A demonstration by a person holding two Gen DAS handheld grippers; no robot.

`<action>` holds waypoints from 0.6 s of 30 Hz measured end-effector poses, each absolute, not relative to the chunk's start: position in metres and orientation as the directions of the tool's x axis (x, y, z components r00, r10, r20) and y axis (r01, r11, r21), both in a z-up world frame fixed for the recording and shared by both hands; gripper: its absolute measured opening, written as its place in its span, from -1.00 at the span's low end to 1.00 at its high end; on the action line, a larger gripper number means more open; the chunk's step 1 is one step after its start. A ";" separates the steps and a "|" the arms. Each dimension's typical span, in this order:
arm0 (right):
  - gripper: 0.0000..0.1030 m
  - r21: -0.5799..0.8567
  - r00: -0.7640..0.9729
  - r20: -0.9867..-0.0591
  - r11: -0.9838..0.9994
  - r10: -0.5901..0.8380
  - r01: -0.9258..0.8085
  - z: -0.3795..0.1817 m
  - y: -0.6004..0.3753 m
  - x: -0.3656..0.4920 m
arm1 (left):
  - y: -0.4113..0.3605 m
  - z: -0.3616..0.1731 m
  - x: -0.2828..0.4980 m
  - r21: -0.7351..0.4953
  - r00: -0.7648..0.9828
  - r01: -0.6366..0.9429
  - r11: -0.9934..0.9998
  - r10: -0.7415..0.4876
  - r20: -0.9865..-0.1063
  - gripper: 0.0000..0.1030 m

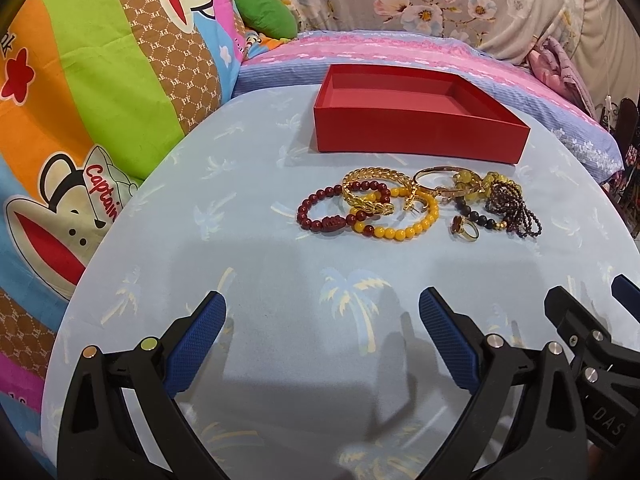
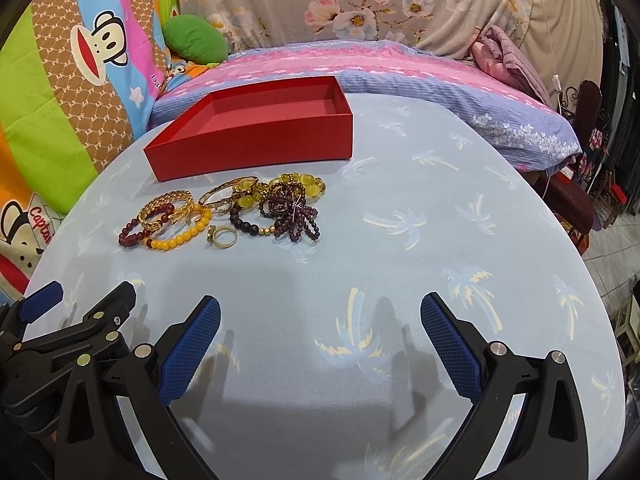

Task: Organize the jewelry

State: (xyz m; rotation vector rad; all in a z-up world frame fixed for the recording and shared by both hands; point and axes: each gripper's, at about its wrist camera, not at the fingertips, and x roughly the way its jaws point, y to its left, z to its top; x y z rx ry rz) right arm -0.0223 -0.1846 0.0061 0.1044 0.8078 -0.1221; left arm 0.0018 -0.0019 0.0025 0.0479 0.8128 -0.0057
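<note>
An empty red box (image 1: 420, 136) (image 2: 256, 148) stands at the far side of the round table. In front of it lies a jewelry pile: a dark red bead bracelet (image 1: 316, 220) (image 2: 132, 232), a gold chain bracelet (image 1: 372, 178) (image 2: 160, 210), a yellow bead bracelet (image 1: 416, 228) (image 2: 184, 236), a gold ring (image 1: 466, 230) (image 2: 224, 237), a gold bangle (image 1: 436, 172), yellow-green beads (image 2: 308, 184) and dark purple beads (image 1: 508, 200) (image 2: 292, 212). My left gripper (image 1: 322, 312) and right gripper (image 2: 320, 312) are open and empty, well short of the pile.
The table has a light blue cloth with palm prints (image 1: 240, 264) (image 2: 420, 248). The right gripper shows at the left view's right edge (image 1: 576, 320). Cartoon-print bedding (image 1: 80, 80), a green pillow (image 1: 266, 10) and a floral cover (image 2: 360, 4) lie behind.
</note>
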 end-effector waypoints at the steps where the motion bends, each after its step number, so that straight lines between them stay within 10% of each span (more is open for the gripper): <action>1: 0.87 0.047 0.685 -0.725 0.988 -0.069 0.149 0.006 -0.185 -0.022 | -0.002 0.002 0.002 0.039 0.688 0.024 0.999 0.012 -0.726 0.80; 18: 0.87 0.077 0.681 -0.732 0.987 -0.041 0.142 0.011 -0.196 -0.008 | 0.021 0.010 0.019 -0.008 0.680 0.018 1.000 -0.018 -0.733 0.82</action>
